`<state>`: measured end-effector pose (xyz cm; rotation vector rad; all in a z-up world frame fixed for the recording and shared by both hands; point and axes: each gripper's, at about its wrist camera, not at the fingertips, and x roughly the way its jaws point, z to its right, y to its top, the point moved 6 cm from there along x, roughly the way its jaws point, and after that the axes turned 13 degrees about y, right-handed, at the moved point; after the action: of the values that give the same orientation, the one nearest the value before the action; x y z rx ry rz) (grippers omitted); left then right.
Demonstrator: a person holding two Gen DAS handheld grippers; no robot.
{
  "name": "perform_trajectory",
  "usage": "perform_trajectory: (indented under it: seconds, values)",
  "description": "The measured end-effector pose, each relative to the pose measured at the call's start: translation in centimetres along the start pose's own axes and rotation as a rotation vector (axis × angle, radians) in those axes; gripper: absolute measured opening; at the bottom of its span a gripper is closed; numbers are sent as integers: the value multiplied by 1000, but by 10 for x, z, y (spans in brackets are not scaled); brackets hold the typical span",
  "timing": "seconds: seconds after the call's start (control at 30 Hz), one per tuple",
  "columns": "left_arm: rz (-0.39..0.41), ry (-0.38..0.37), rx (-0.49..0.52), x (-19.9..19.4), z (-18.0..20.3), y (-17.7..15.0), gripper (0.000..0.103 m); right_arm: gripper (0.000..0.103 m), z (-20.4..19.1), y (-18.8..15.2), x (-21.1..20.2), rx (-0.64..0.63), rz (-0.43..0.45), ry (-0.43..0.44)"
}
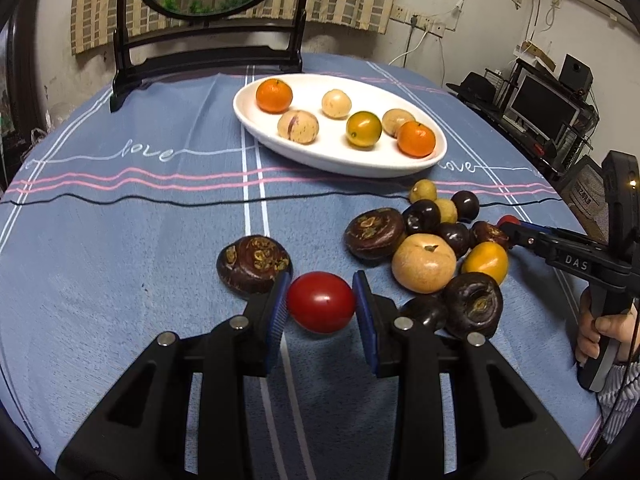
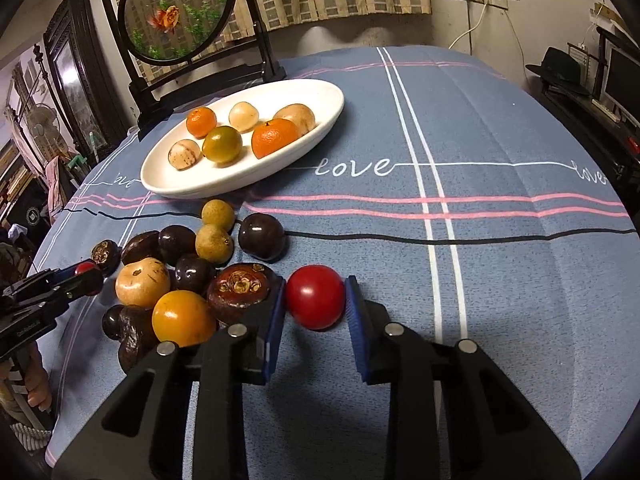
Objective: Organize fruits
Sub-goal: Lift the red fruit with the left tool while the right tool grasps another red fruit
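Six fruits are already set in the white dish (image 1: 438,148): two oranges, one green-yellow fruit, three pale ones. A heap of about a dozen fruits (image 2: 188,276) is left on the blue cloth (image 2: 500,264). One red tomato (image 1: 321,302) is clamped by the left tongs (image 1: 321,300); a second tomato (image 2: 316,297) is pinched by the right tongs (image 2: 316,300).

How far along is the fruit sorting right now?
Done: six fruits lie on the white plate. In hand: the left tongs are shut on one red tomato, and the right tongs are shut on another tomato; both are well short of the plate. Left: the pile of dark, yellow and tan fruits on the cloth, plus a lone dark fruit. Likely under half done.
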<state>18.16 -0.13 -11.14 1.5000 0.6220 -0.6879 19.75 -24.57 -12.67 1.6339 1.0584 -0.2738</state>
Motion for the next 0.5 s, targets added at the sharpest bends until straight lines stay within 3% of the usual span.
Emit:
perform_trajectory:
  seconds: [0.3,0.5]
  values:
    - [-42,10,24,11,5,-4,34,29,-5,0,-7,-8,31,-1]
    - [-66,16,53,16,9,-5,41,29,-3,-1,-6,-4,21,-5]
